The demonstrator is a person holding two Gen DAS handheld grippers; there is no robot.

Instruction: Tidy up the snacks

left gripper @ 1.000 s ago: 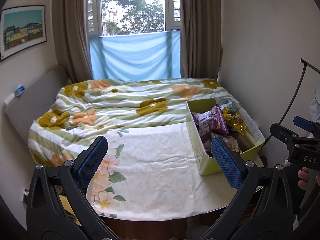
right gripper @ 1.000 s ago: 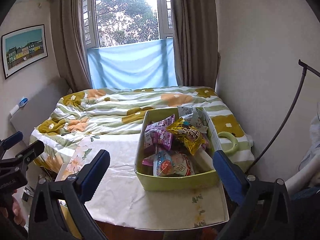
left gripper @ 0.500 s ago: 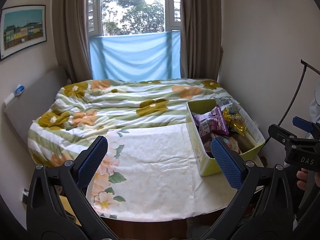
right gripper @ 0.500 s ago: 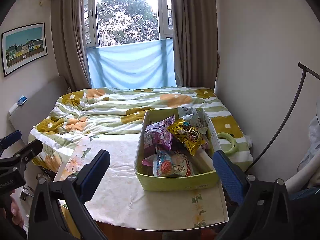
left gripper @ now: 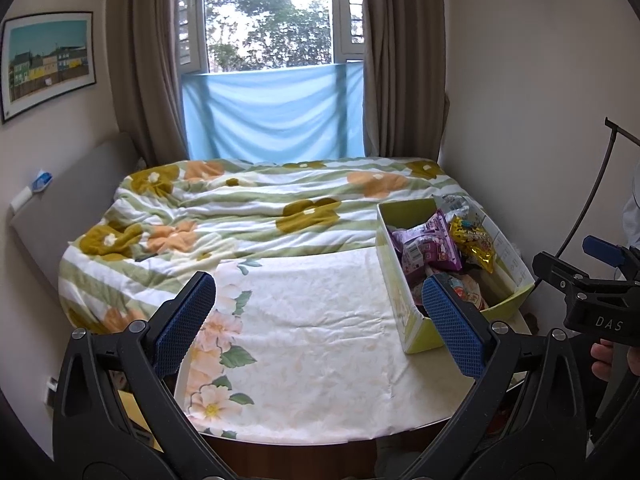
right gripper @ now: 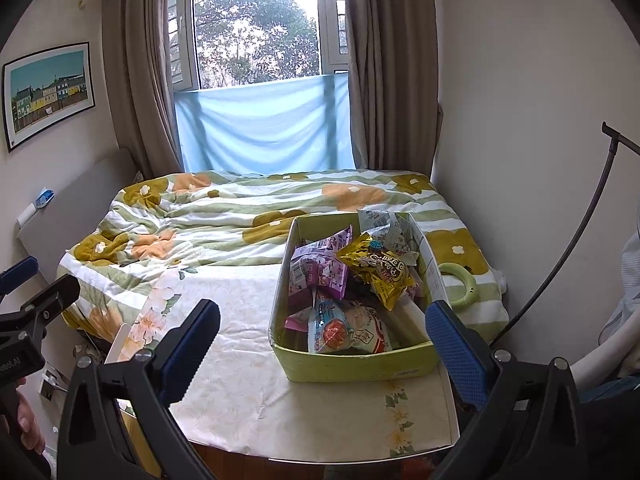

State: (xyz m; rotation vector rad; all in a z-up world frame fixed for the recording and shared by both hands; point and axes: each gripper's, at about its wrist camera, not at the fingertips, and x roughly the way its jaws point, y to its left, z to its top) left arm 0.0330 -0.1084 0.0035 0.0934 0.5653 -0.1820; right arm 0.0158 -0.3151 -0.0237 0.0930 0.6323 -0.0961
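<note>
Two black hand-held grippers with blue textured pads hover spread wide and empty above a worktop (right gripper: 240, 360) draped in a cream floral cloth. The left hand-held gripper (left gripper: 320, 320) faces bare cloth; the right hand-held gripper (right gripper: 324, 344) frames a yellow-green cardboard box (right gripper: 356, 366) standing just ahead between its fingers. Crinkly snack packets (right gripper: 320, 276), purple, gold and white, fill the box. Beyond lies a bed with a rumpled flowered quilt (left gripper: 248, 208), then brown curtains (left gripper: 152, 60) and a window.

Daylit window (left gripper: 268, 16), brown curtains (left gripper: 400, 56), floral-quilted bed (left gripper: 248, 208), framed picture (left gripper: 48, 60).
</note>
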